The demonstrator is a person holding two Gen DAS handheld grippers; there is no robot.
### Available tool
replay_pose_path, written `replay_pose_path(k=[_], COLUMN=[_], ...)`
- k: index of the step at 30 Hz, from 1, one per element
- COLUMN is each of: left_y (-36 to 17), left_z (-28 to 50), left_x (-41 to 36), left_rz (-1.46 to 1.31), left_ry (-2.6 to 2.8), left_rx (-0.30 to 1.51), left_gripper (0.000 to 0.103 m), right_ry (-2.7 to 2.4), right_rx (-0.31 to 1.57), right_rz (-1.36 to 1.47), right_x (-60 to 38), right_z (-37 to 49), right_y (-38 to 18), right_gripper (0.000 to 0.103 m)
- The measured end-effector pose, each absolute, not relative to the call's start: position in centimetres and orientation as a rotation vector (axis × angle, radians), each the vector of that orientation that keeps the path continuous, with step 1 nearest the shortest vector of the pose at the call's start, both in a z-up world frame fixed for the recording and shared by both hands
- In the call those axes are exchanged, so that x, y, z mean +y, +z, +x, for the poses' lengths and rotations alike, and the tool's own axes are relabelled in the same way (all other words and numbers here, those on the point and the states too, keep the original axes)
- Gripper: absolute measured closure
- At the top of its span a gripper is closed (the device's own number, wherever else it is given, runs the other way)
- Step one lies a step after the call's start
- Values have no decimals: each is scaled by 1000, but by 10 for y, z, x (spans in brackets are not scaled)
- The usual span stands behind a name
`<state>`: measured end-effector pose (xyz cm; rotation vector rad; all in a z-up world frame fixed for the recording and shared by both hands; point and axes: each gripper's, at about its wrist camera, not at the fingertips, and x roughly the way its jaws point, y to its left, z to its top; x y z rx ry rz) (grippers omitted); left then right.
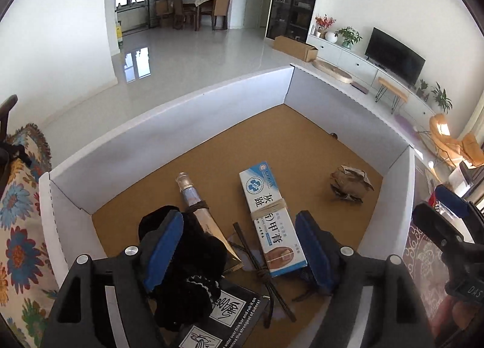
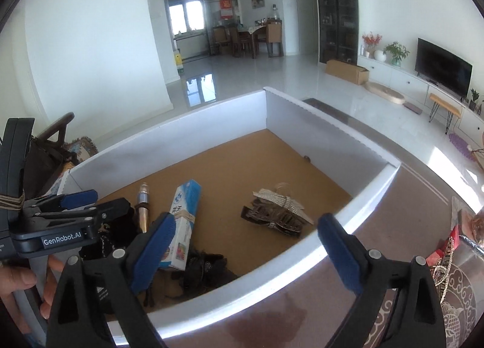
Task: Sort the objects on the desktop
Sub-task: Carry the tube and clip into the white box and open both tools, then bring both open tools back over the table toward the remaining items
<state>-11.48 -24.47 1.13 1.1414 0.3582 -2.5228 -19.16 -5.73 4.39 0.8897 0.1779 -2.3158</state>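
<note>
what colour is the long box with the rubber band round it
White and light blue, with Chinese lettering; the long box shows best in the left wrist view, lying flat on the tray's brown floor.

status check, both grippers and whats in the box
Left gripper open, low over box contents. Right gripper open, empty, above near wall. Inside: ointment carton, tube, black scrunchie, hair claw. Nothing blocking.
</note>
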Motion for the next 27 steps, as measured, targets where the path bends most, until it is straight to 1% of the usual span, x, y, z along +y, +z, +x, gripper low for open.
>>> replay_pose_path(k=[2,5,7,11,16,19,23,27], left_y=[19,26,32,38,57,69,85,85], left_z=[-102,-87,-86,-75,-49,-33,-11,0], left_x=[-227,-203,-195,-180,-148,-121,-80,-45], left_rz=[1088,986,971,993,936,909,865,908], left_ry=[-2556,-2600,-2619,-2672,-2802,-2917,-3056,-3162], left_rx=[277,145,100,115,173,180,130,126], left_gripper=[7,7,7,7,7,7,7,6], right_ry=[-2369,-2437,-2483,-2566,-2629,-2645,-2662,-2676], right_rx=[128,75,59,20,52,42,22,37], right_rz=[849,831,853,909,1017,1088,1145,1170], right_x=[-26,24,56,120,174,193,214,222], right_z=[-174,-145,-126,-92,-55,-43,-32,-21], right_y=[48,45,37,21,-8,-23,-36,-42], right_gripper=[1,1,1,1,1,1,1,1])
